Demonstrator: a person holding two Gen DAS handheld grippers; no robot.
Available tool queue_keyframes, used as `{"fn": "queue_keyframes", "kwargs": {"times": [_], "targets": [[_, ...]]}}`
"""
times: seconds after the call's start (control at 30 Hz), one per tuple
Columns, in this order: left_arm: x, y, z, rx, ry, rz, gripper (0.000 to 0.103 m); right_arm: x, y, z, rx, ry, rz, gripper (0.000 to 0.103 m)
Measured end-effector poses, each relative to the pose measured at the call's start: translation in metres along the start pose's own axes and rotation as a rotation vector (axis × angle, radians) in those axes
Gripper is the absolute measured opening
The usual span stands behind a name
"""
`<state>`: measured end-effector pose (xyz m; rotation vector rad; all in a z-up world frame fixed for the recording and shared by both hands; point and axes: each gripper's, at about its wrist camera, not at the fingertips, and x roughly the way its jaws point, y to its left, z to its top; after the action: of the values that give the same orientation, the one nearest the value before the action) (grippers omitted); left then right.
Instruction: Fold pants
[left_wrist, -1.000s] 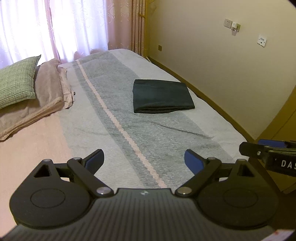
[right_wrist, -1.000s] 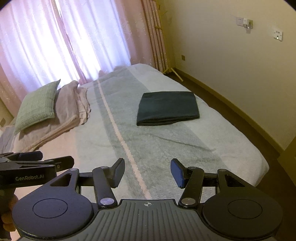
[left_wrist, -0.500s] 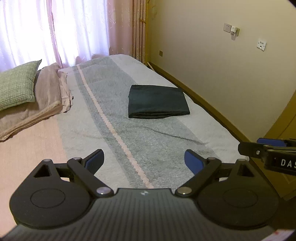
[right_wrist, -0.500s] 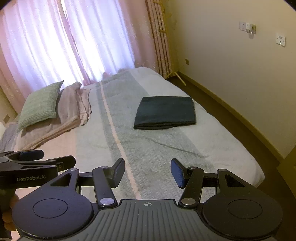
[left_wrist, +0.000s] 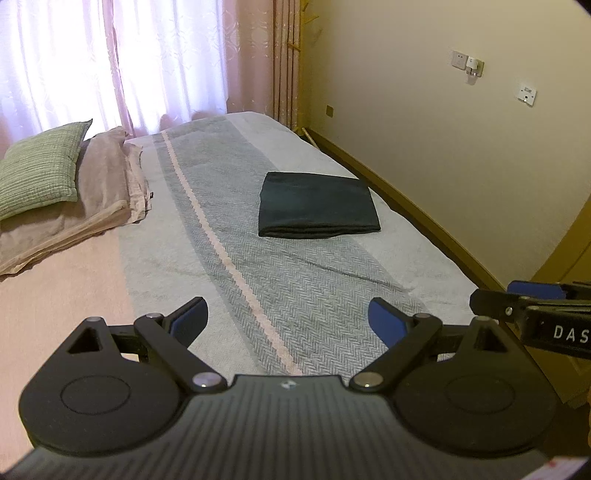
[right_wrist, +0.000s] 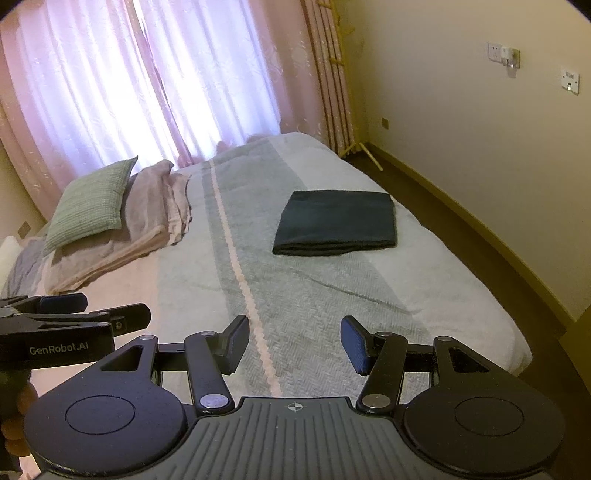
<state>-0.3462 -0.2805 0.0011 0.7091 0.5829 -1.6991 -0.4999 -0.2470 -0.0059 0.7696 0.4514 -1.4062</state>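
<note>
Both of your grippers hang empty over the near end of the bed (left_wrist: 332, 295), and the folding looks finished. The pants (left_wrist: 318, 205) lie as a flat dark rectangle on the grey striped cover, at about twelve o'clock from your left gripper (left_wrist: 288, 322) and just past twelve, toward one o'clock, from your right gripper (right_wrist: 294, 345). Their thick folded edge faces you and their corners sit square; I see no loose leg or waistband, though the far side is hidden. Your left jaws stand wide apart with only bedding visible between them. Your right jaws stand about half open, narrower than the left, with nothing between the blue pads. Neither gripper touches the pants; both are well apart from them. At ten o'clock the green pillow (right_wrist: 90, 203) rests on a pile of pinkish bedding (right_wrist: 147, 221), clear of the bundle. In my judgement nothing remains except, at most, checking that the stack holds its shape.
</note>
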Motion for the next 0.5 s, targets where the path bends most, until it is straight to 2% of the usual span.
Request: {"fn": "queue_keyframes", "kwargs": {"times": [0.5], "targets": [[0.0, -0.019, -0.003, 0.009, 0.004, 0.003, 0.092, -0.005, -0.021, 0.0, 0.011, 0.005, 0.01, 0.052]]}}
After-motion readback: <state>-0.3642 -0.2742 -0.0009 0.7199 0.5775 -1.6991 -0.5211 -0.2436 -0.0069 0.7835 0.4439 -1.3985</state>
